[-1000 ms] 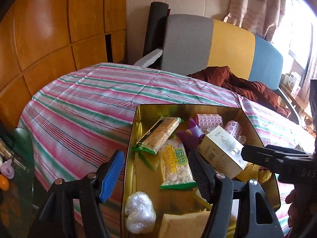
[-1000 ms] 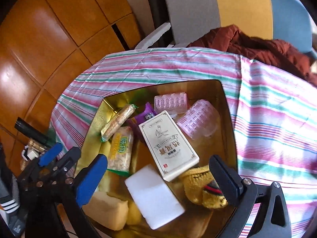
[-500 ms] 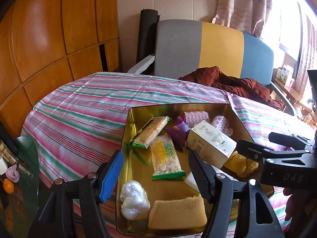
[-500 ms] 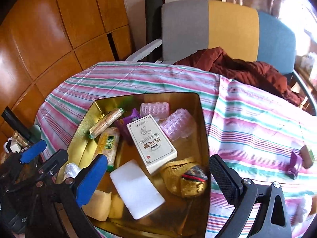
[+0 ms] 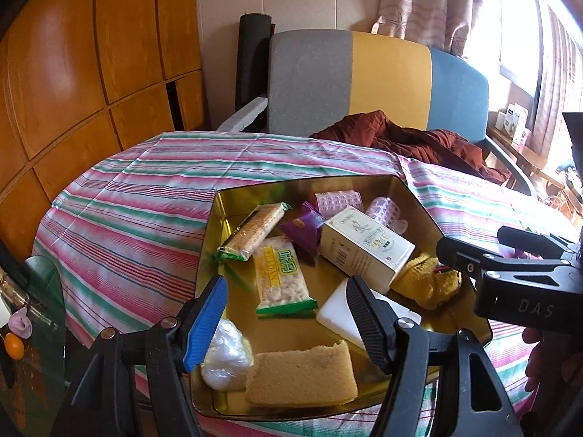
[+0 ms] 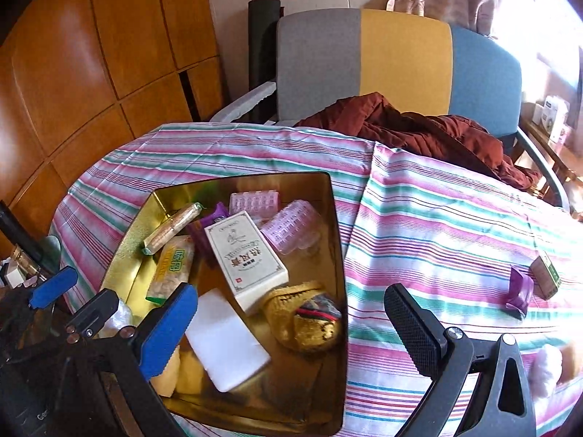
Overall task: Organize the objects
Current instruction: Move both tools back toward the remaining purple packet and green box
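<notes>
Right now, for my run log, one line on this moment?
left claw: open | right claw: open | tin: full | purple packet: on cloth

Left claw [image 5: 288,320] and right claw [image 6: 295,331] both gape wide, empty.

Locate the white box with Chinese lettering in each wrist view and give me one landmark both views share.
Left wrist: the white box lies right of centre inside the gold tin, leaning across other items, beyond the left gripper.
Right wrist: the white box sits left of centre in the gold tin, above the white sponge.
Shared landmark: the yellow knitted pouch right beside the box's near end.
</notes>
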Demonstrator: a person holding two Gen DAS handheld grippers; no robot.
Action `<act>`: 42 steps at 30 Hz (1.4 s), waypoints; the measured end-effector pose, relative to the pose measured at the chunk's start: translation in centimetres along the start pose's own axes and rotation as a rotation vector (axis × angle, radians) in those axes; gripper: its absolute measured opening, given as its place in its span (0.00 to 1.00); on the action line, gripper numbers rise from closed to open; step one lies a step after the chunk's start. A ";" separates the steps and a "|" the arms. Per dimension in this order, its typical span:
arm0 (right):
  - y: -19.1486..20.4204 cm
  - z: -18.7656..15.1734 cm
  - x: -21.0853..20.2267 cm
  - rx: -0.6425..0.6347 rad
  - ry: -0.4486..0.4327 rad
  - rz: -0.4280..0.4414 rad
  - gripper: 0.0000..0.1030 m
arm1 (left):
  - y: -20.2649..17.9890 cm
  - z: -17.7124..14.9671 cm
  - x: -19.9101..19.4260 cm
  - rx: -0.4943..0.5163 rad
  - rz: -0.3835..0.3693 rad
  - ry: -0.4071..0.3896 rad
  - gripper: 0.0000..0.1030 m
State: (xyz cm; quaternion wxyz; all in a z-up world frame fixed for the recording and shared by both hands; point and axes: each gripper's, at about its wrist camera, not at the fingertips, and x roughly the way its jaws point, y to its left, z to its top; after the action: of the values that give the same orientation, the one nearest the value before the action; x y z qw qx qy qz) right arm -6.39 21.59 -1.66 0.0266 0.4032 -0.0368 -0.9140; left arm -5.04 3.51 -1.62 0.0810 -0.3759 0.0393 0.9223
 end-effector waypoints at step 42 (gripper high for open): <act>-14.1 -3.8 -2.8 0.133 0.030 -0.251 1.00 | -6.8 -1.2 0.7 0.157 -0.091 0.055 0.67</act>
State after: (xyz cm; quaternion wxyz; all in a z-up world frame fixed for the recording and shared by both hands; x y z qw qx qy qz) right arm -1.96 35.66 -3.36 -0.1144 0.4190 -0.0462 -0.8996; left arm -3.46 10.11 -3.06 0.1510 -0.3949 0.0965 0.9011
